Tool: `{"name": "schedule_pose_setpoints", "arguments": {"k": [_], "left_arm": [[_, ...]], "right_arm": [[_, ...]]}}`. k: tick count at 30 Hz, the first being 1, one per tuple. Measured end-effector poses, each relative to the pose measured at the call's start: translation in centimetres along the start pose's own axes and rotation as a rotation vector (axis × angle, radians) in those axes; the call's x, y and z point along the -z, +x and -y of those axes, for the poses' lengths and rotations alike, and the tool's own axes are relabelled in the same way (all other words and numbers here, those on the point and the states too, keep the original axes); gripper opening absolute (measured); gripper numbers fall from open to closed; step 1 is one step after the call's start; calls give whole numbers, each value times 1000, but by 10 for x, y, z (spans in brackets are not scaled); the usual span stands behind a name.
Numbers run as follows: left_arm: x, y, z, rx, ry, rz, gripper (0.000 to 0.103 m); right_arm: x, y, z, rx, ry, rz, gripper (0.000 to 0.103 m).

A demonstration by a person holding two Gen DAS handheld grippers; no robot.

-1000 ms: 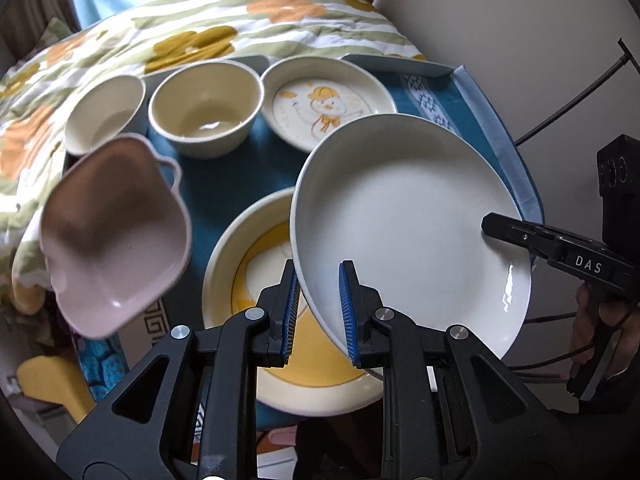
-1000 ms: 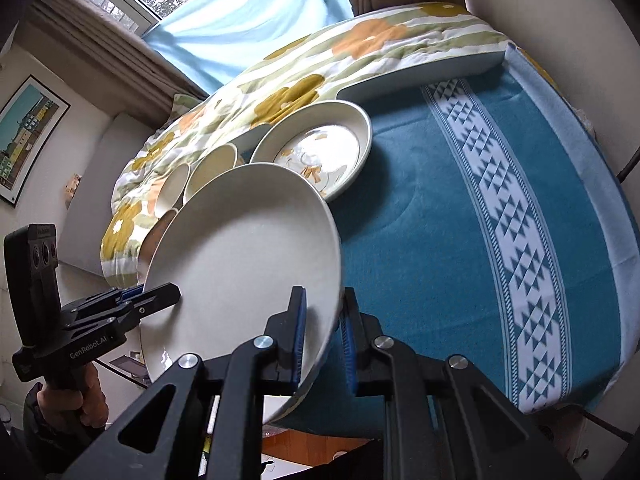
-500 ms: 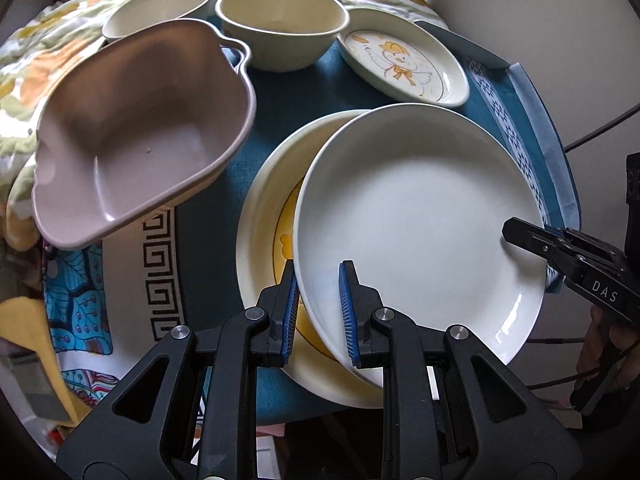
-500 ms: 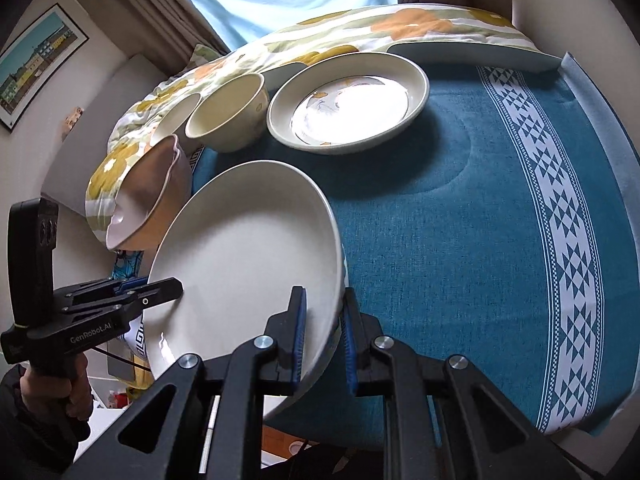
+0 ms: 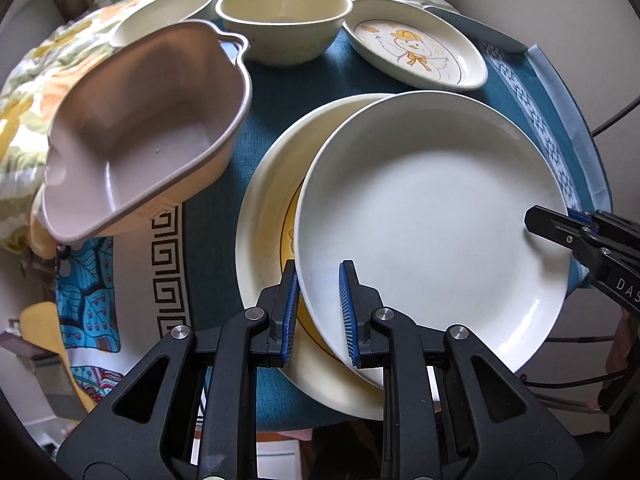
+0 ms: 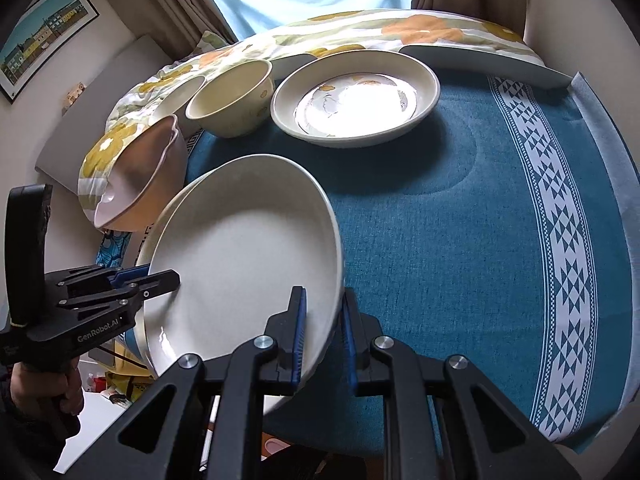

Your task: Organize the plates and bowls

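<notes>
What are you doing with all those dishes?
A person is tidying plates and bowls on a blue tablecloth. Both the left gripper and the right gripper have their jaws shut on opposite edges of a plain white plate, holding it just over a yellow-patterned plate, as if to stack it there. A pink dish, a cream bowl and a duck plate wait nearby.

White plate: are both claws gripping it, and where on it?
Yes. The left claw clamps the white plate at its near rim, and the right claw clamps the opposite rim, above the yellow-patterned plate.
</notes>
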State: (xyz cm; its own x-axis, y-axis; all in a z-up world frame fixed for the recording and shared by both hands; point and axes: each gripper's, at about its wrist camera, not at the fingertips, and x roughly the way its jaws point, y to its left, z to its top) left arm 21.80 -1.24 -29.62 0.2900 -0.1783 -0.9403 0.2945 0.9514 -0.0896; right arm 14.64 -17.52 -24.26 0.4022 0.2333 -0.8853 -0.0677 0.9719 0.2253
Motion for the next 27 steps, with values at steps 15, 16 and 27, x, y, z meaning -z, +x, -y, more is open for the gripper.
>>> {"name": "schedule_pose_setpoints", "arguments": {"k": [15,16,27], "left_arm": [[3,-2,19,-226,120,73,18],[3,-2,20,-235,128,74,18],[12,-1,40,-355,214,93,18]], "right_arm": [[0,7,-21,154,-135,10,16],[0,7,-22,158,-138,11,16],[-2,9,-25,174,-138,4,16]]}}
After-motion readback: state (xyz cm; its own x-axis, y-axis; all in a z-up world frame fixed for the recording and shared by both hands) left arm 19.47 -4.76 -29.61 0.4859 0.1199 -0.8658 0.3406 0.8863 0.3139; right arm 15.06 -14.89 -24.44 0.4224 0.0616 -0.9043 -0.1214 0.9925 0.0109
